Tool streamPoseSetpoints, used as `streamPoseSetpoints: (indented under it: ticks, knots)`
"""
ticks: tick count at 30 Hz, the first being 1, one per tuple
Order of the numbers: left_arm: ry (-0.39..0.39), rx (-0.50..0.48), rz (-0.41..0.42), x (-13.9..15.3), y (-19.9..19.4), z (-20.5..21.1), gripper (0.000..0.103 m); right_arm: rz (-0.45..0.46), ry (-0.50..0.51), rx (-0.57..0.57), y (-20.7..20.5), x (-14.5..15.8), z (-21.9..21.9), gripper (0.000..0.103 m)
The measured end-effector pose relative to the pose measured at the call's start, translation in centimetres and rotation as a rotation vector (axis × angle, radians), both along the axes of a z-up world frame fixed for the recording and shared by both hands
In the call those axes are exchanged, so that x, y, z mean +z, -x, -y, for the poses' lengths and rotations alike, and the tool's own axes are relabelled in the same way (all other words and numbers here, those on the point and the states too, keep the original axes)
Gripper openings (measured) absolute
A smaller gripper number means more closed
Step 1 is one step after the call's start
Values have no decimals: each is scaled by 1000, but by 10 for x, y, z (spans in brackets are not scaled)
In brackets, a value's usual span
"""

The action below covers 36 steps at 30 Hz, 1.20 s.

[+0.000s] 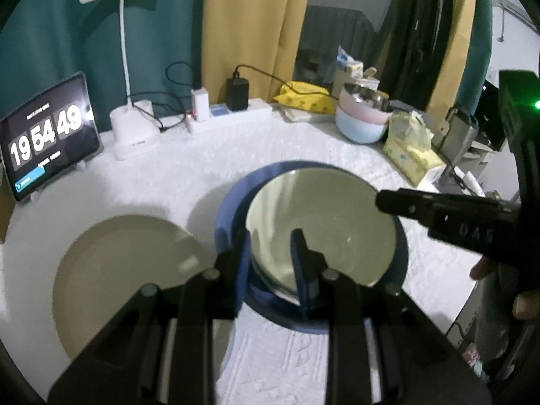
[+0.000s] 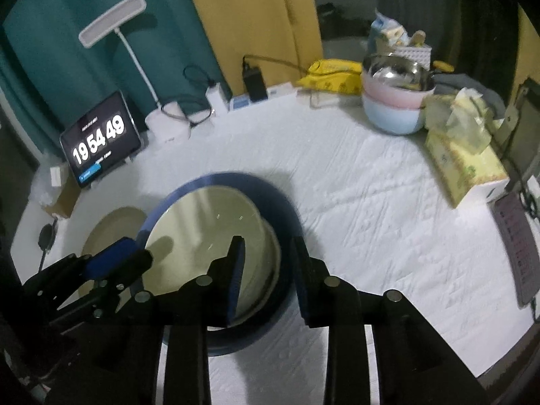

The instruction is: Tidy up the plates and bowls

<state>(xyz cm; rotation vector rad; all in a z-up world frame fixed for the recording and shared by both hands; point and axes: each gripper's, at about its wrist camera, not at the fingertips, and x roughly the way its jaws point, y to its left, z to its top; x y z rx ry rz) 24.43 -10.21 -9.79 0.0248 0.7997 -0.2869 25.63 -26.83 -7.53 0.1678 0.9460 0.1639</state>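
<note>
A blue plate [image 1: 233, 199] lies on the white table with a smaller pale plate [image 1: 320, 222] held tilted above it. My left gripper [image 1: 270, 256] straddles the pale plate's near rim, its fingers a plate's thickness apart on it. A beige plate [image 1: 125, 276] lies to the left. In the right wrist view my right gripper [image 2: 268, 266] is open over the blue plate's [image 2: 270, 185] right rim, beside the pale plate [image 2: 209, 229]. The left gripper [image 2: 125, 256] shows at lower left. Stacked bowls [image 2: 395, 101], pink on pale blue with a steel one on top, stand at the back right.
A tablet clock [image 1: 44, 135], a white desk lamp [image 1: 131, 135], a power strip with chargers [image 1: 233, 108] and yellow packets [image 1: 303, 98] line the back edge. A tissue box [image 2: 462, 165] lies right of the bowls. A calculator-like pad [image 2: 519, 246] sits at the right edge.
</note>
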Motion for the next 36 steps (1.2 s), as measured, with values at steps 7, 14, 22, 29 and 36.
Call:
streamPoseSetpoints:
  ticks: [7,14,22,29,36]
  knots:
    - [8,4,36,12,2,-9,30,7,-8,-32,-7,-6,24,30]
    - [16,89,0,-1,-9,-33,33,-22,-84,-17,-11,-24,32,30]
    - [-9,116,-57,-16,-19,-34,33,-42,-115,5,-19,-37,29,30]
    - [-50,102,-88,-28,-23,-23,33,-46,-132,12,-20,-46,28,30]
    - [-44,117,-39,-31,-17,-23,32,-9,-186,-52,-12,-51,28,29]
